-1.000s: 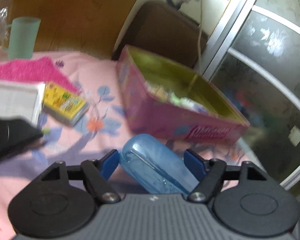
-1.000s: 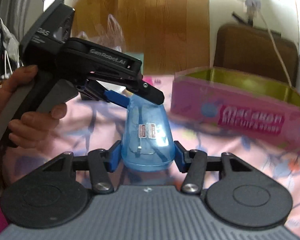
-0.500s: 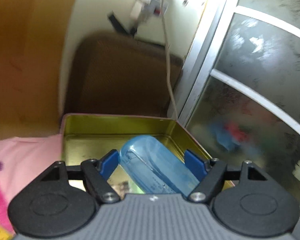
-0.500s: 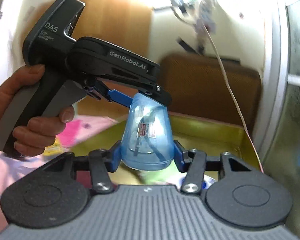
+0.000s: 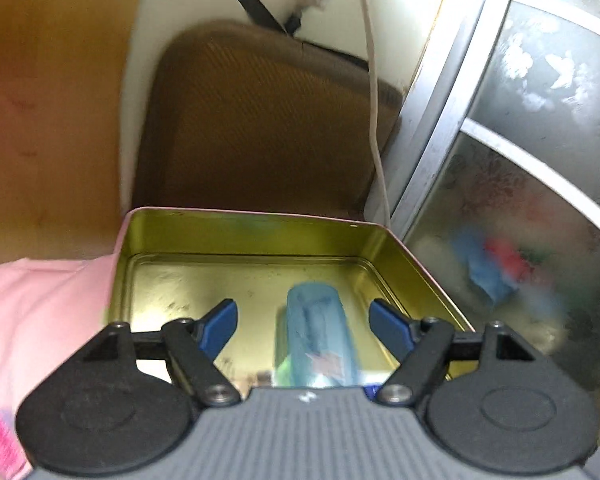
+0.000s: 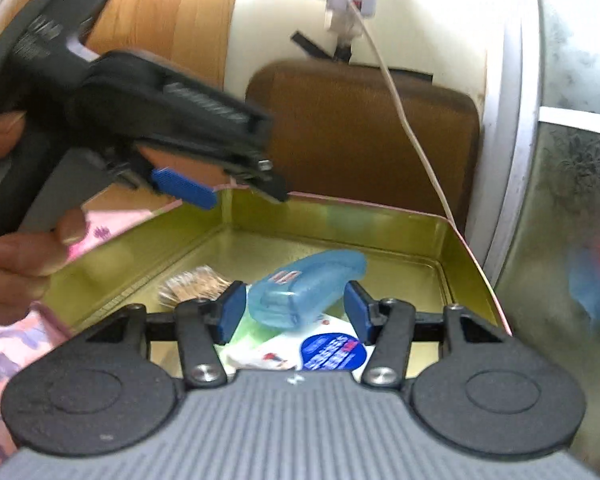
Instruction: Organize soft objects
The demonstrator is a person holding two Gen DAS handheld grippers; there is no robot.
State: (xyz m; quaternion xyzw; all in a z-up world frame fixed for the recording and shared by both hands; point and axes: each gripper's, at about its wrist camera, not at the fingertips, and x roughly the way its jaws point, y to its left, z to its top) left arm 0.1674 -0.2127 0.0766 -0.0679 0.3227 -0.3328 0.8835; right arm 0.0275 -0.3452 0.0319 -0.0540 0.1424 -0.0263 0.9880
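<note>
A translucent blue plastic case (image 6: 308,288) lies inside the gold-lined tin box (image 6: 340,220), resting on white and green packets (image 6: 320,352). It also shows in the left wrist view (image 5: 316,340), blurred, below my fingers. My left gripper (image 5: 304,324) is open above the tin (image 5: 252,236), its blue pads apart from the case. My right gripper (image 6: 294,310) is open too, with the case loose between and beyond its pads. The left gripper shows in the right wrist view (image 6: 220,192), held in a hand over the tin's left wall.
The tin sits on a pink floral cloth (image 5: 40,300). A small brownish packet (image 6: 192,284) lies in the tin's left part. A brown cushioned chair back (image 5: 260,120) and a white cable (image 5: 374,120) stand behind it. A frosted glass door (image 5: 520,200) is at the right.
Both grippers held the blue case over the tin. Both have opened and the case has dropped into the tin. The left gripper has drawn back to the left.
</note>
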